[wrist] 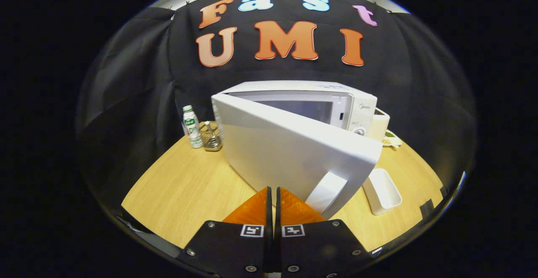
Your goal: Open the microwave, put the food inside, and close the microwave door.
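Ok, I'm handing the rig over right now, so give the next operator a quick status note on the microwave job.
Claw: fingers shut together, nothing between them, tips just short of the door's handle.
Microwave: on the wooden table, door swung partly open toward the claw, cavity visible behind it.
White tray: on the table to the right of the door, beyond the fingers; I cannot tell what is in it.
Done: door is open part-way.
Left: open it fully if needed, put the food inside, close the door.
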The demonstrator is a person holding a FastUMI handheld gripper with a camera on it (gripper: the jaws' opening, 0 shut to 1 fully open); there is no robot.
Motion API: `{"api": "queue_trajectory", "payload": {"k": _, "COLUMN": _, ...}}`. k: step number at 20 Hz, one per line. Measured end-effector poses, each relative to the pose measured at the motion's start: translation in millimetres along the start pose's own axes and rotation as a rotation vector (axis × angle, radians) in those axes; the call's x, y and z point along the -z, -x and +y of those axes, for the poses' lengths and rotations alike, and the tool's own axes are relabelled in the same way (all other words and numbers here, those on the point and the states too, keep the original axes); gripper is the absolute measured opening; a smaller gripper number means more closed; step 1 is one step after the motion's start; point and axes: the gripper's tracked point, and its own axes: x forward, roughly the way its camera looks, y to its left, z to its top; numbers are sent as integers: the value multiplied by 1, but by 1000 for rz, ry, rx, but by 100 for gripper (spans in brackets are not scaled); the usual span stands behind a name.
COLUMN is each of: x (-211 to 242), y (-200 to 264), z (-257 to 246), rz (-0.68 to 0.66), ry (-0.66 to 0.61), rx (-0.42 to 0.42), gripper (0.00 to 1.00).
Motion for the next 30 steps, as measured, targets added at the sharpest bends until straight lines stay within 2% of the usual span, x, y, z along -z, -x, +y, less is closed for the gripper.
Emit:
{"api": "queue_trajectory", "payload": {"k": 2, "x": -12, "y": -19, "z": -17, "rz": -13, "ry": -4, "rx": 45, "gripper": 1}}
{"api": "queue_trajectory", "payload": {"k": 5, "x": -28, "y": -44, "z": -27, "rz": -36, "ry": -18, "rx": 62, "gripper": 1}}
{"api": "queue_trajectory", "payload": {"k": 8, "x": -44, "y": -63, "z": -53, "rz": -64, "ry": -1, "rx": 147, "gripper": 2}}
{"api": "queue_trajectory", "payload": {"k": 13, "x": -60, "y": -106, "z": -88, "rz": -71, "ry": -42, "rx": 220, "gripper": 1}}
{"api": "queue_trajectory", "payload": {"k": 20, "x": -73, "y": -157, "z": -99, "rz": -43, "ry": -67, "rx": 204, "gripper": 1}}
{"api": "queue_trajectory", "payload": {"k": 23, "x": -60, "y": -165, "z": -107, "rz": -10, "ry": -57, "rx": 205, "gripper": 1}}
{"api": "queue_trajectory", "payload": {"k": 24, "x": -53, "y": -167, "z": -105, "rz": 13, "ry": -67, "rx": 182, "gripper": 1}}
{"api": "queue_trajectory", "payload": {"k": 26, "x": -67, "y": -170, "z": -102, "rz": -22, "ry": -74, "rx": 136, "gripper": 1}}
{"api": "queue_trajectory", "payload": {"k": 27, "x": -60, "y": -169, "z": -101, "rz": 27, "ry": -67, "rx": 120, "gripper": 1}}
{"api": "queue_trajectory", "payload": {"k": 30, "x": -70, "y": -164, "z": -95, "rz": -11, "ry": -11, "rx": 60, "gripper": 1}}
